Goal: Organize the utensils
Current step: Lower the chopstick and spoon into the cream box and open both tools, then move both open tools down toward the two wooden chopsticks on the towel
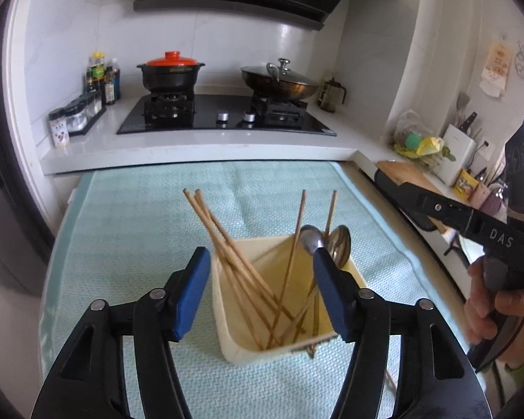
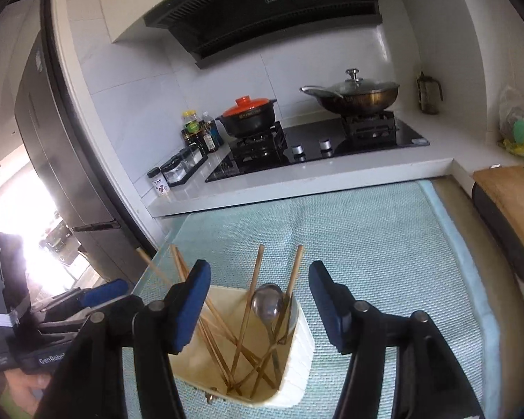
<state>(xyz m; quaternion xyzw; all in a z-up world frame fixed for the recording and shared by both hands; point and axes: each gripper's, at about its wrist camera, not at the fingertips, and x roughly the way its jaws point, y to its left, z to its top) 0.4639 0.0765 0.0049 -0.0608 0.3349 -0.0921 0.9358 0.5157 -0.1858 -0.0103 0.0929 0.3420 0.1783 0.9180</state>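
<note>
Both tongs stand wide, gripping nothing: the left gripper point(image 1: 262, 293) and right gripper point(image 2: 258, 307) straddle the cream holder point(image 1: 227, 314) of chopsticks point(image 1: 227, 244) and spoons point(image 1: 312, 239). Bare green mat point(image 2: 366, 230) beyond reaches the far counter edge point(image 1: 199, 155), then the stove point(image 1: 223, 118).

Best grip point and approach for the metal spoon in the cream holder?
Grip the spoon on its neck just under the bowl, coming from above. It stands handle-down in the holder with only the bowl end clear of the rim, and chopsticks crowd the handle lower down.
</note>
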